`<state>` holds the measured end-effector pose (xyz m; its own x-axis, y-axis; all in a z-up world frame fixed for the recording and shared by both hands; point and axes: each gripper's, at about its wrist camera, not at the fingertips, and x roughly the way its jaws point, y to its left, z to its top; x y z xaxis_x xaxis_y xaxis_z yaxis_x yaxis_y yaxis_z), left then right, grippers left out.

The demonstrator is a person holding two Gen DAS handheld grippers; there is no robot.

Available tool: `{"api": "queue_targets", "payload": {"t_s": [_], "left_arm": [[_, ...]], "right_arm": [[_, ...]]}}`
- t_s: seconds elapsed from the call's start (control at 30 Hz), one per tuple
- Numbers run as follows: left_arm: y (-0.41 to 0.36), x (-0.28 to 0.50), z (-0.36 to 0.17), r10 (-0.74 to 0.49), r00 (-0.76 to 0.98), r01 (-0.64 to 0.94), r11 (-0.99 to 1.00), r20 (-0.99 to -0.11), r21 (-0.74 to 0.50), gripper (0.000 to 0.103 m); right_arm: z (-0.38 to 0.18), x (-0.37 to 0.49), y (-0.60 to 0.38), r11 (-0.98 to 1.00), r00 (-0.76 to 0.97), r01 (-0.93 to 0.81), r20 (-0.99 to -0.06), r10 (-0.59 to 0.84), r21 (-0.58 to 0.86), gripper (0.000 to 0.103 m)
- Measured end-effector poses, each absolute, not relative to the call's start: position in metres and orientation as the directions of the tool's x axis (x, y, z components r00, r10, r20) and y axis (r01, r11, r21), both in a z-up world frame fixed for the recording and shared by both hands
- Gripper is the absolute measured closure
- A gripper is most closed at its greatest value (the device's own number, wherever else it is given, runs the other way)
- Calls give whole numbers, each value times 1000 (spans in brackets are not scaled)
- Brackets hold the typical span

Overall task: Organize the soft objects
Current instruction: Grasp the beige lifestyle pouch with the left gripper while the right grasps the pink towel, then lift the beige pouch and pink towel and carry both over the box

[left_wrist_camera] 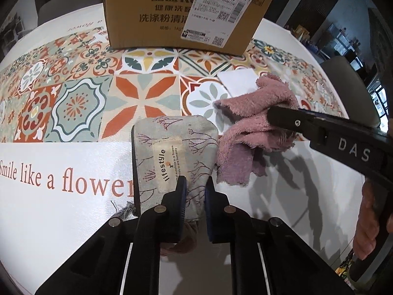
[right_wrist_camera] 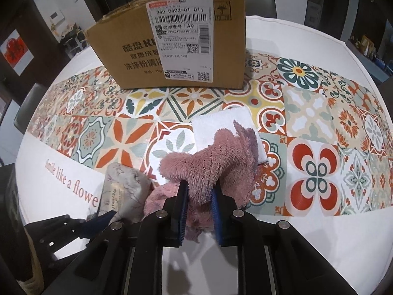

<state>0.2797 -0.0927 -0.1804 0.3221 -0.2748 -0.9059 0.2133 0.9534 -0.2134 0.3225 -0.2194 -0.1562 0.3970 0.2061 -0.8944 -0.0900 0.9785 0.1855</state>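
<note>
A: My left gripper [left_wrist_camera: 195,184] pinches the lifestyle pouch [left_wrist_camera: 172,157]; its long axis runs toward the cardboard box [left_wrist_camera: 181,12].

B: My right gripper [right_wrist_camera: 199,191] clamps the pink towel [right_wrist_camera: 216,162], just right of the pouch, box straight beyond.

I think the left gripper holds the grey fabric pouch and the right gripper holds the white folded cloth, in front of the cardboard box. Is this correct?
Not quite. The right gripper holds the pink fluffy towel, not the white folded cloth, which lies flat on the table behind it, as the right wrist view shows. The left gripper does hold the grey fabric pouch, in front of the cardboard box.
</note>
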Motion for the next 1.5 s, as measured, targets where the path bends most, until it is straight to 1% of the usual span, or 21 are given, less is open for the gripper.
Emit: {"api": "queue_targets", "payload": {"t_s": [0.03, 0.07, 0.3, 0.7, 1.13, 1.5], "left_arm": [[-92, 279, -177, -278, 332, 215, 953, -901, -215, 89], [-91, 278, -175, -282, 340, 216, 952, -897, -217, 89], [-86, 275, -152, -304, 405, 225, 947, -862, -229, 90], [-79, 276, -112, -337, 506, 249, 938, -794, -239, 90], [-67, 276, -62, -371, 613, 288, 927, -697, -240, 91], [-59, 280, -22, -374, 702, 309, 927, -605, -214, 91]], "right_arm": [[-154, 321, -219, 978, 401, -89, -892, 208, 188, 84], [-153, 319, -219, 978, 406, -88, -890, 208, 188, 86], [-141, 310, -219, 976, 434, -73, -875, 216, 204, 88], [-110, 298, -217, 973, 506, -62, -833, 221, 221, 89], [-57, 285, -209, 974, 622, -82, -753, 217, 213, 89], [-18, 282, -201, 974, 704, -97, -677, 213, 205, 89]]}}
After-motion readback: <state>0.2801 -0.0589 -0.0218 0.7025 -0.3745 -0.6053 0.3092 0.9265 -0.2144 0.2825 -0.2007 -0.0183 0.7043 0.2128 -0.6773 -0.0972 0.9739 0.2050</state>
